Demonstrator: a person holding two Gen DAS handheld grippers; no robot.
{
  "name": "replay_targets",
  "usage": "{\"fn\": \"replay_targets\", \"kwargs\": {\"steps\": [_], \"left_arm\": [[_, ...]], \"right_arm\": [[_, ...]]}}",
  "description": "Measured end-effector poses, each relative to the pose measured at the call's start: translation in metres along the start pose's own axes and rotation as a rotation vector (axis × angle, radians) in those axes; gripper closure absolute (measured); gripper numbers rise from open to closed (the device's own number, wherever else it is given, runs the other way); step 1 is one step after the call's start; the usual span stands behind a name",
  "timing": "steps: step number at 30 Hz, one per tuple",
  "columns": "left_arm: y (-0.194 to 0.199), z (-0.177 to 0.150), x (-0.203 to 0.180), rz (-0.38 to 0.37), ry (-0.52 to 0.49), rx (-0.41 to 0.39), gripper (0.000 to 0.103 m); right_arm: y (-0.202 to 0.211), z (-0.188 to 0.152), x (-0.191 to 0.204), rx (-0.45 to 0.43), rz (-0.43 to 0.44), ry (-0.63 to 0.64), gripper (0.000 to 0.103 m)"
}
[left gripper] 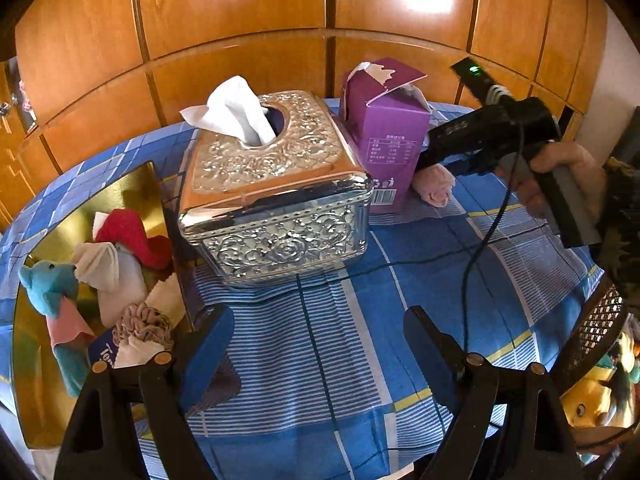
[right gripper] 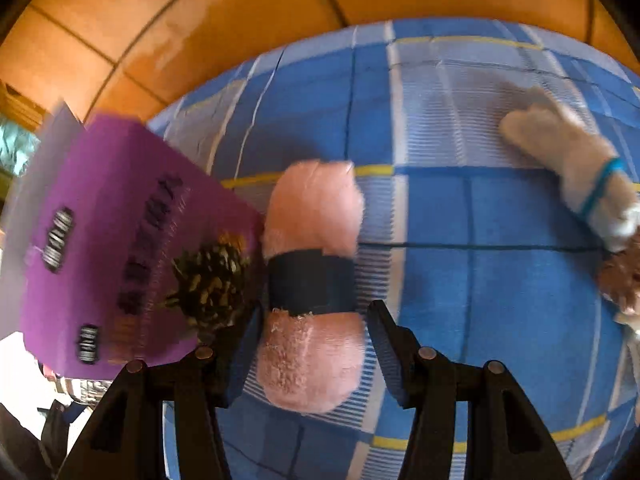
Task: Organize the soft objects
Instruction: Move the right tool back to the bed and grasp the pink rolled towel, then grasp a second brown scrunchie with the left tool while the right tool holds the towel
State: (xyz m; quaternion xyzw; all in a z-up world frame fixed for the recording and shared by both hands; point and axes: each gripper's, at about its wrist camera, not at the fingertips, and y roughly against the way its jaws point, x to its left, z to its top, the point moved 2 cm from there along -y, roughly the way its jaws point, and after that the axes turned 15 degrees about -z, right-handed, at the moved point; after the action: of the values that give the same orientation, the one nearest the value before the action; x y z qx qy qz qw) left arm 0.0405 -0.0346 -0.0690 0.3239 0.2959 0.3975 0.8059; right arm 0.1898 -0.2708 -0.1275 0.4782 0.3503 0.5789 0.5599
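Pink rolled towel (right gripper: pixel 310 280), lengthwise between the jaws

Domestic room, probably a bedroom or living area. Evidence: glossy wooden wardrobe panels (left gripper: pixel 240 20) along the far wall, blue checked cloth (left gripper: pixel 360 300) covering the surface, ornate silver tissue box (left gripper: pixel 276 184) at centre, plush toys (left gripper: pixel 48 284) at left.

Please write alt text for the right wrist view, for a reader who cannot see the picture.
A rolled pink towel with a dark band lies on the blue checked cloth, between the two black fingers of the right tongs, which do not yet press on it. A purple carton stands close on its left, and a beige plush toy lies at the right edge.
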Motion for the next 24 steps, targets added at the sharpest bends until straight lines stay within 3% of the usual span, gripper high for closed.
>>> {"fn": "replay_targets", "kwargs": {"steps": [1,3,6,10,13,18,21,24], "left_arm": [[-0.001,0.001,-0.001,-0.001,-0.003,0.002,0.016],[-0.003,0.004,-0.005,-0.008,-0.011,0.005,0.016],[-0.006,0.011,-0.014,-0.025,-0.036,0.005,0.016],[-0.017,0.02,-0.036,-0.054,-0.097,0.024,0.016],[-0.027,0.03,-0.058,-0.069,-0.154,0.041,0.016],[-0.049,0.058,-0.084,-0.107,-0.175,0.065,0.017],[-0.063,0.078,-0.1,-0.138,-0.189,0.071,0.017],[-0.077,0.097,-0.115,-0.151,-0.195,0.076,0.019]], "right_arm": [[0.001,0.001,0.0,-0.018,-0.028,0.013,0.066],[0.006,0.001,-0.003,-0.023,-0.029,-0.001,0.069],[0.018,-0.006,-0.017,-0.054,-0.137,0.008,0.07],[0.034,-0.016,-0.045,-0.071,-0.206,-0.015,0.07],[0.06,-0.017,-0.068,-0.147,-0.18,-0.063,0.07],[0.109,-0.017,-0.107,-0.347,-0.147,-0.236,0.07],[0.128,-0.022,-0.142,-0.432,-0.319,-0.398,0.07],[0.137,-0.034,-0.184,-0.435,-0.401,-0.581,0.07]]}}
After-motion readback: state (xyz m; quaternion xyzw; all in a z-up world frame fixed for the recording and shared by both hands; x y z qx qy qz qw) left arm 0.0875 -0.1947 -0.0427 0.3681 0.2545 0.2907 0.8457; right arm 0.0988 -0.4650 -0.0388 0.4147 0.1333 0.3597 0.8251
